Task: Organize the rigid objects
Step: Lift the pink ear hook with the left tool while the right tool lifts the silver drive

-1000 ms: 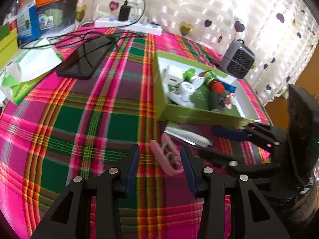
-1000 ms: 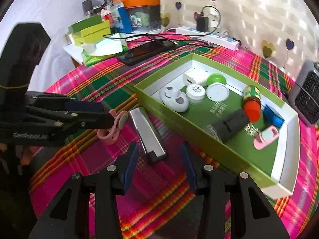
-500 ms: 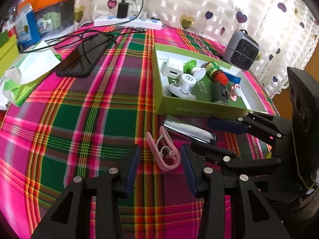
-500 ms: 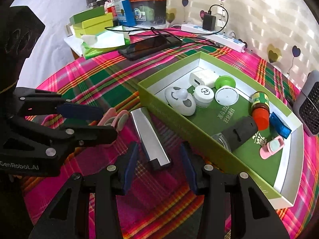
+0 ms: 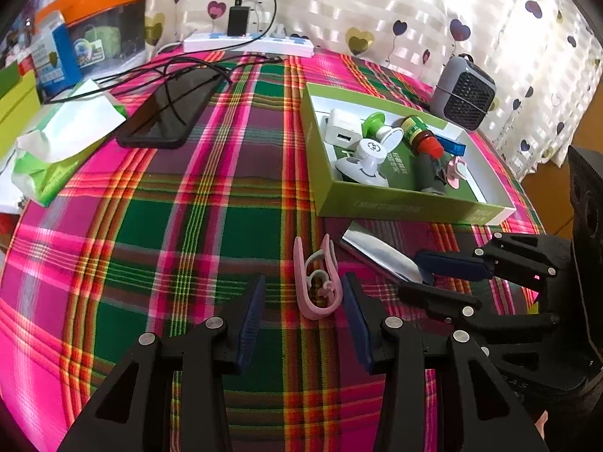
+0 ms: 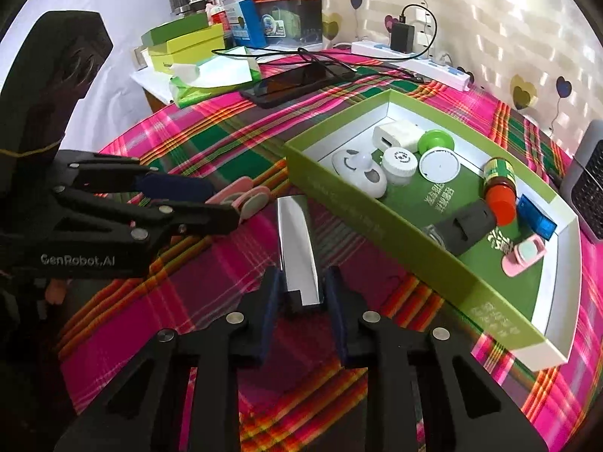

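Observation:
A pink clip (image 5: 316, 281) lies on the plaid tablecloth between the open fingers of my left gripper (image 5: 301, 309), untouched; it shows in the right wrist view (image 6: 241, 196) too. A shiny silver bar (image 6: 297, 248) lies beside the green box (image 6: 395, 226). My right gripper (image 6: 301, 293) has its fingers around the bar's near end, narrowed but with small gaps at each side. The bar also shows in the left wrist view (image 5: 377, 256). The box (image 5: 395, 203) holds a white charger, caps, a red-capped bottle and other small items.
A black phone (image 5: 169, 113) with cables, a green tissue pack (image 5: 60, 150), a white power strip (image 5: 248, 43) and a small grey fan (image 5: 465, 94) lie on the table. Stacked boxes and an orange-lidded bin (image 6: 279, 3) stand at the far edge.
Both grippers have moved forward. The right one now straddles the silver bar's near end with narrower fingers. The left one has drawn back slightly from the pink clip, staying open.

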Available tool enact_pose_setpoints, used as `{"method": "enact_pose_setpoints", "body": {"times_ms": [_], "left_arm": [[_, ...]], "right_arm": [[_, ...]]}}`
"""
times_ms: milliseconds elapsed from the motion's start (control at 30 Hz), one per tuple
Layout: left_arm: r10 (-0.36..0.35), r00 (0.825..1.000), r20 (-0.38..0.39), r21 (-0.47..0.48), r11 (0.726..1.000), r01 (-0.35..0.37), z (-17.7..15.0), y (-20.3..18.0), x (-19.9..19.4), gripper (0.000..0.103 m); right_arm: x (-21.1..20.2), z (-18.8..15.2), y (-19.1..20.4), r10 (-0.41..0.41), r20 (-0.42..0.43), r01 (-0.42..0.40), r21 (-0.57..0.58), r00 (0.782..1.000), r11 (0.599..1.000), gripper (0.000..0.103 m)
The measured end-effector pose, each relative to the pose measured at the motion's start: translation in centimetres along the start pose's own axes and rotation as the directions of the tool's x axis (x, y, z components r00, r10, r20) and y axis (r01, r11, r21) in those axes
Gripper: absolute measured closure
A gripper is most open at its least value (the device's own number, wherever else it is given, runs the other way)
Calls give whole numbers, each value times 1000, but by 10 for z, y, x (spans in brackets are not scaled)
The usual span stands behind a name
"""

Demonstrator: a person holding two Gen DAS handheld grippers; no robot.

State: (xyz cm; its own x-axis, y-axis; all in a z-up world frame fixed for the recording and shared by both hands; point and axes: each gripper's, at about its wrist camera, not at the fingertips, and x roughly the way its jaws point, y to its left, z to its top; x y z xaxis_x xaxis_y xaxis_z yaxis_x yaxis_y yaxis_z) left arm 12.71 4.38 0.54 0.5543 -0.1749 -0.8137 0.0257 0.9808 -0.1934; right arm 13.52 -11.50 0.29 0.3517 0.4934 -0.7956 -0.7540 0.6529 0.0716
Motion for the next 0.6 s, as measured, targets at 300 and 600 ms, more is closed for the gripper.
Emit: {"method": "enact_pose_setpoints", "body": {"times_ms": [300, 600], "left_arm": [[-3, 1000, 14, 18, 1000, 3, 6, 1, 5, 62], [21, 999, 31, 47, 999, -23, 3, -4, 5, 62]], "right_arm": [[11, 12, 7, -38, 8, 38, -16, 999, 999, 73], [12, 12, 7, -52, 23, 51, 9, 998, 999, 73]]}}
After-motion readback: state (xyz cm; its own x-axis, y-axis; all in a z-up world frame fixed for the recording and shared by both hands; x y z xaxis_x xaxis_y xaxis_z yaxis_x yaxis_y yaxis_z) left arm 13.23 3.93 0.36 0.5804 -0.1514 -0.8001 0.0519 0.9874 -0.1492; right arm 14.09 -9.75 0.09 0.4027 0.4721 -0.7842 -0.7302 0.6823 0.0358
